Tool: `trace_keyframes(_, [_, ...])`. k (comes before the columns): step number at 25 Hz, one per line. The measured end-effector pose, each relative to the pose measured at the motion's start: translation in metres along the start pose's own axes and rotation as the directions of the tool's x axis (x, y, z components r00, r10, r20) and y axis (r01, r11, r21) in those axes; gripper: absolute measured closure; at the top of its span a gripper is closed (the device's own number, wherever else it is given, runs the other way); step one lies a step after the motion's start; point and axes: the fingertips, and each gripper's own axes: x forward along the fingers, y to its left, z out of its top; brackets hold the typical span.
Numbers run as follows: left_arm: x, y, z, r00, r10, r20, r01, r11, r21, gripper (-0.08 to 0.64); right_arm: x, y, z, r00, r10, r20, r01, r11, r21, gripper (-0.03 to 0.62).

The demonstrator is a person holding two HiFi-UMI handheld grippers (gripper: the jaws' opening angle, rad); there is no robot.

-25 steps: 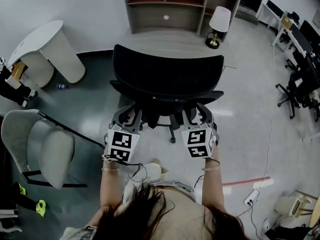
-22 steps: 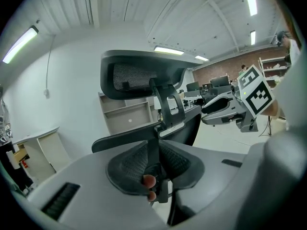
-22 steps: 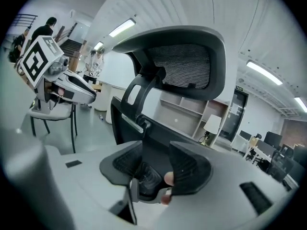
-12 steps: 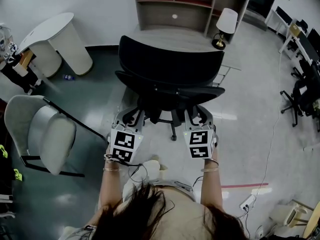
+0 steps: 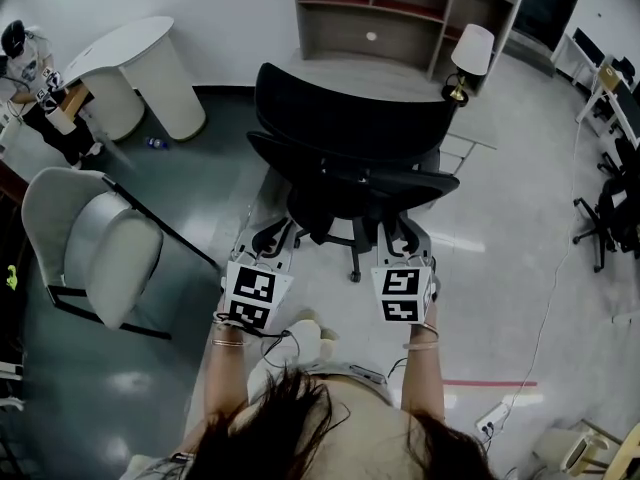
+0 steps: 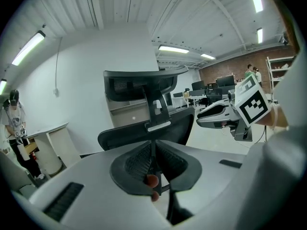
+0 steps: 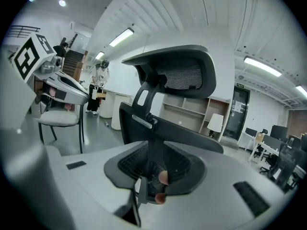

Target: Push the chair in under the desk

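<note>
A black office chair (image 5: 355, 138) with mesh back and headrest stands facing a light wooden desk (image 5: 345, 73) with a shelf unit on it. I stand behind the chair. My left gripper (image 5: 268, 236) is just behind the left lower edge of the backrest, and its jaws are closing to a thin slit with nothing between them. My right gripper (image 5: 403, 233) is behind the right side, its jaws closing too, with a wider gap and nothing in it. Along the left gripper (image 6: 153, 176), the chair back (image 6: 144, 133) rises beyond it. The right gripper (image 7: 156, 181) faces the chair's spine (image 7: 153, 123).
A grey padded chair (image 5: 95, 258) stands to my left. A white rounded table (image 5: 140, 78) and a person (image 5: 40, 88) are at the far left. A white lamp (image 5: 470, 53) sits by the desk. Black office chairs (image 5: 610, 198) stand at the right, and red floor tape (image 5: 490, 381) lies near my feet.
The head view has drifted, so chair and desk sit further right and higher in the picture. Both grippers stay close behind the chair. A person has come into view at the upper left.
</note>
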Motion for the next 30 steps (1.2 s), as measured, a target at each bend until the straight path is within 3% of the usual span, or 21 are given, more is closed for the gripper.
trace_keyframes(10, [-0.006,0.003,-0.003,1.0,0.018,-0.014,-0.018,1.0,-0.007,0.538,-0.002,0.0,0.003,0.999,-0.041,0.011,0.041,0.999,0.016,0.518])
trace_keyframes(25, [-0.021,0.027,-0.009,0.999,-0.044,0.023,0.044,0.999,-0.004,0.54,-0.012,0.017,0.016,0.987,-0.158,-0.014,0.159,0.987,0.025,0.541])
trace_keyframes(30, [-0.032,0.038,-0.012,0.997,-0.055,0.047,0.055,0.998,-0.001,0.54,-0.02,0.032,0.025,0.985,-0.175,-0.006,0.175,0.982,0.071,0.543])
